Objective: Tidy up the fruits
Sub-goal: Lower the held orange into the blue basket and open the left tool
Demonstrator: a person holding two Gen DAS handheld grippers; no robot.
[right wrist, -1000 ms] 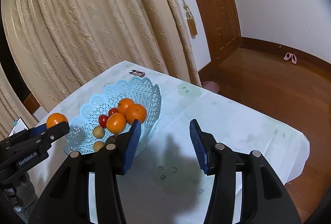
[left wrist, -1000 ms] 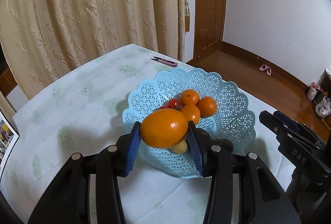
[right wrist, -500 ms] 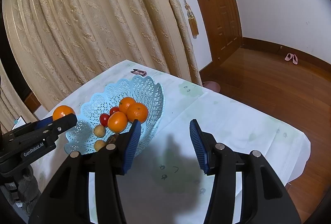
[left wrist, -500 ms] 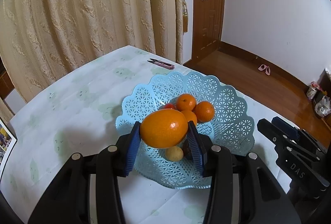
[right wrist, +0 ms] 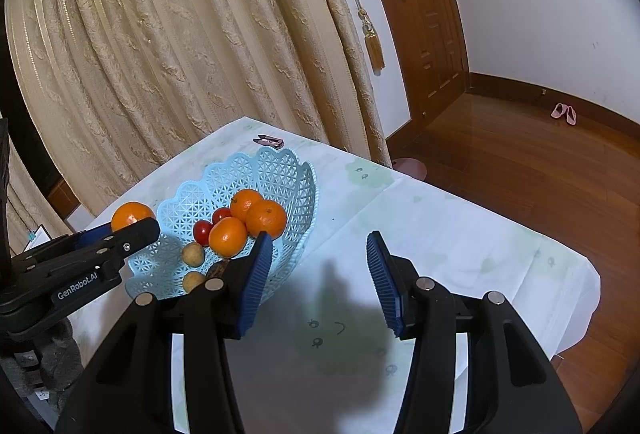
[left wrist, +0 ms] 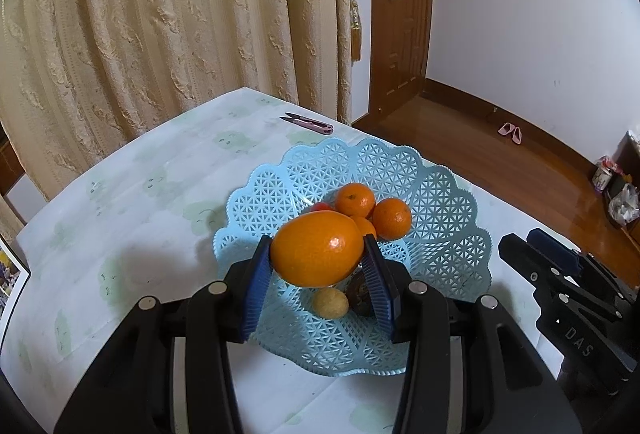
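Note:
My left gripper point(left wrist: 318, 254) is shut on a large orange point(left wrist: 317, 249) and holds it above the near side of a light blue lattice basket point(left wrist: 448, 234). In the basket lie three smaller oranges point(left wrist: 354, 198), red cherry tomatoes point(right wrist: 202, 231), small tan fruits point(left wrist: 330, 304) and a dark fruit, partly hidden by the blue pads. In the right wrist view the same orange point(right wrist: 132, 215) sits in the left gripper at the basket's left rim point(right wrist: 168, 205). My right gripper point(right wrist: 316, 266) is open and empty over the tablecloth, right of the basket.
A pink-handled pair of snips point(left wrist: 308, 121) lies on the white patterned tablecloth point(left wrist: 120, 209) behind the basket. Curtains hang behind the table. The table's edge point(right wrist: 568, 314) drops to a wooden floor on the right.
My left gripper has carried the orange forward and higher over the basket; more of the basket's inside now shows. The right gripper has barely moved.

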